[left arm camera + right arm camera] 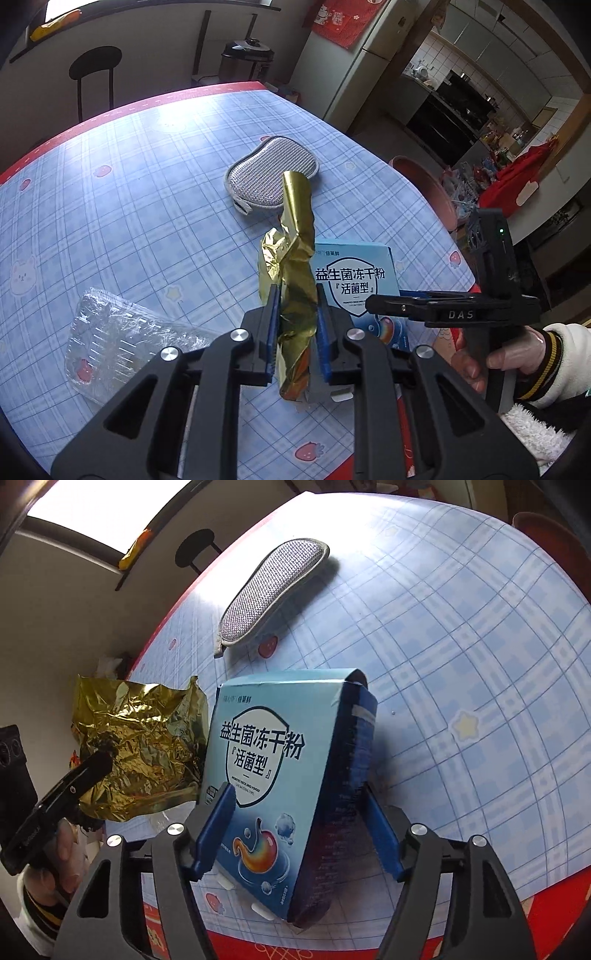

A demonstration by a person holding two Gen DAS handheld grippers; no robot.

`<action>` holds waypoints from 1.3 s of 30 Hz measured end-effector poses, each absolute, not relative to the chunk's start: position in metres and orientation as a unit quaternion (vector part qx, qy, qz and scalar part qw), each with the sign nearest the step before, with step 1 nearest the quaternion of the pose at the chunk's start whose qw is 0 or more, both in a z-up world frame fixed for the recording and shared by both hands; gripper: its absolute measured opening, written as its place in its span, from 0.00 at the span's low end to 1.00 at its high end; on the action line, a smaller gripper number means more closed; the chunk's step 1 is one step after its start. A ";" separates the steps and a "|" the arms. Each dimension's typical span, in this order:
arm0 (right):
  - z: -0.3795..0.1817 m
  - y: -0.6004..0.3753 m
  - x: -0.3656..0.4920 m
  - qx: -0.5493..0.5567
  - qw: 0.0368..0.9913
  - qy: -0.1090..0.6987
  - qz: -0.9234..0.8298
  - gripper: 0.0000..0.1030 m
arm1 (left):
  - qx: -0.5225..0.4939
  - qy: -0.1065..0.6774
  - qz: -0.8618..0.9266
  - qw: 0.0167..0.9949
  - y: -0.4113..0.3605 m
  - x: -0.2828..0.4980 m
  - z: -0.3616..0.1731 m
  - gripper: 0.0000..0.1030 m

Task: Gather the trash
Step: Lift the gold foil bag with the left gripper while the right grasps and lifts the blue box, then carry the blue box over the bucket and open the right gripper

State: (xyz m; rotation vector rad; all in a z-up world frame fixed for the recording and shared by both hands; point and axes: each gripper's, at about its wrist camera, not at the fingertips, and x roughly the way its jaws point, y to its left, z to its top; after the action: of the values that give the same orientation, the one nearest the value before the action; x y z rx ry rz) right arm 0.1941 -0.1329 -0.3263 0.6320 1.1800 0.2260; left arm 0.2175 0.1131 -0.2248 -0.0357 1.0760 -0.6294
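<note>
Right hand-held gripper [295, 834] clamps the blue box [280, 775].

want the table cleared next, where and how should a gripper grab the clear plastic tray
Grip the clear plastic tray by its raised rim, likely the long edge nearest the left gripper, coming down from above. It lies flat on the table, so only the thin, flimsy edge wall offers purchase.

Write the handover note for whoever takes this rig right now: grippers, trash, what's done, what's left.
Left gripper: shut on the crumpled gold wrapper, held up off the table.
Right gripper: blue fingers on both sides of the blue box; firm grip not confirmed.
Clear plastic tray lies untouched on the table. Grey scrubbing pad lies farther back.
Done: wrapper picked up.
Left: secure box, collect tray. No bin in view.
</note>
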 end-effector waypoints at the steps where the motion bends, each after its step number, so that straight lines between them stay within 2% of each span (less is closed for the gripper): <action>1: -0.321 -0.135 0.193 0.301 0.780 0.538 0.109 0.60 | -0.020 0.505 -0.294 0.811 0.114 0.217 -0.225 0.20; 5: -0.291 -0.132 0.191 0.299 0.798 0.505 0.141 0.57 | -0.028 0.509 -0.296 0.808 0.117 0.212 -0.228 0.20; 7: -0.279 -0.121 0.193 0.293 0.798 0.495 0.179 0.48 | -0.031 0.510 -0.301 0.805 0.118 0.207 -0.229 0.21; 9: -0.273 -0.101 0.195 0.249 0.804 0.505 0.191 0.47 | -0.034 0.511 -0.305 0.803 0.119 0.204 -0.229 0.21; 11: -0.272 -0.085 0.195 0.216 0.810 0.508 0.197 0.43 | -0.035 0.509 -0.302 0.805 0.119 0.202 -0.229 0.21; 19: -0.247 -0.091 0.187 0.200 0.836 0.479 0.175 0.33 | -0.059 0.495 -0.274 0.822 0.141 0.191 -0.220 0.20; 30: -0.178 -0.133 0.172 0.186 0.889 0.387 0.159 0.33 | -0.129 0.406 -0.215 0.879 0.197 0.154 -0.145 0.20; 39: -0.106 -0.218 0.164 0.168 0.934 0.292 0.120 0.33 | -0.133 0.329 -0.172 0.919 0.191 0.124 -0.069 0.20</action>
State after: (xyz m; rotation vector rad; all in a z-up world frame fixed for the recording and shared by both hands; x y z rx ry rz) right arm 0.1640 -0.2178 -0.1056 0.3443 0.5981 0.2455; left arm 0.1238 0.1905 -0.0686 -0.2727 0.6771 -0.3530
